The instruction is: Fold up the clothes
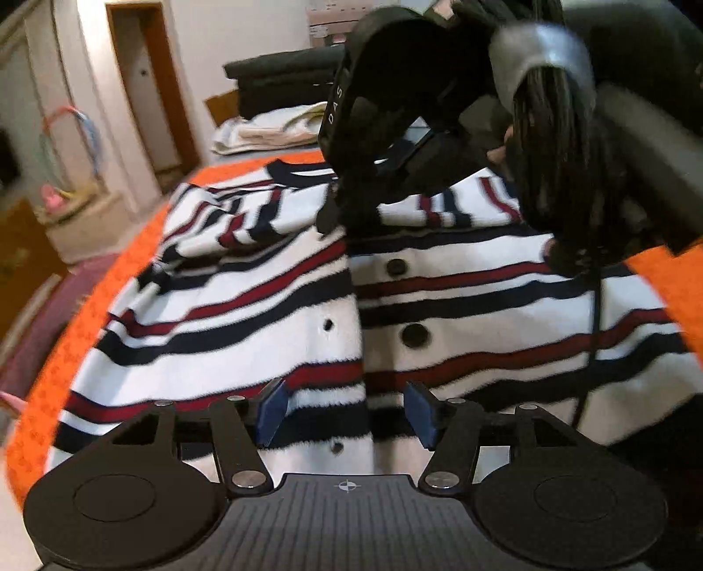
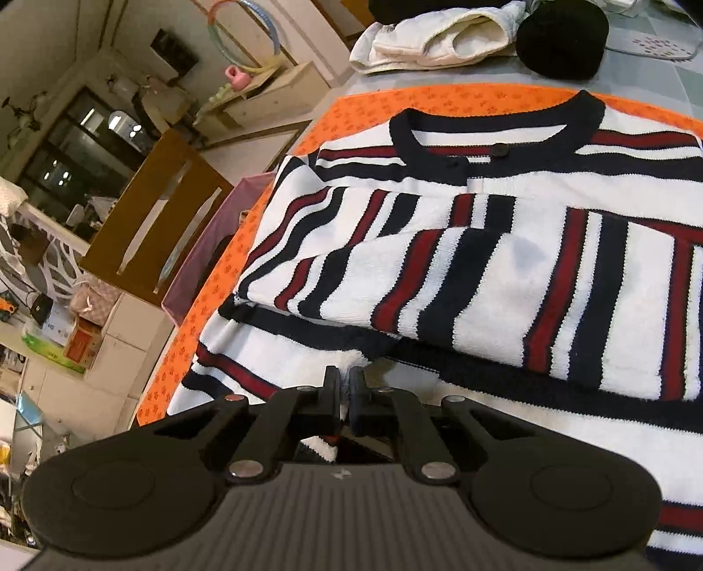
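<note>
A white cardigan (image 1: 281, 334) with navy and red stripes and dark buttons lies face up on an orange mat (image 1: 48, 395). My left gripper (image 1: 347, 410) hovers open over its hem at the button placket, blue pads (image 1: 272, 408) apart. In the right wrist view the cardigan (image 2: 505, 281) has both sleeves folded across the chest below the navy neckline (image 2: 496, 131). My right gripper (image 2: 345, 386) is shut on a pinch of the cardigan's fabric at the left side. Its black body (image 1: 378, 110) shows above the cardigan's upper part in the left wrist view.
A folded cream cloth (image 2: 430, 44) and a round black object (image 2: 562, 39) lie beyond the mat. A wooden chair (image 2: 154, 211) stands at the table's left edge. A grey sleeve (image 1: 637, 145) and a dark cable bundle (image 1: 553, 153) hang at the right.
</note>
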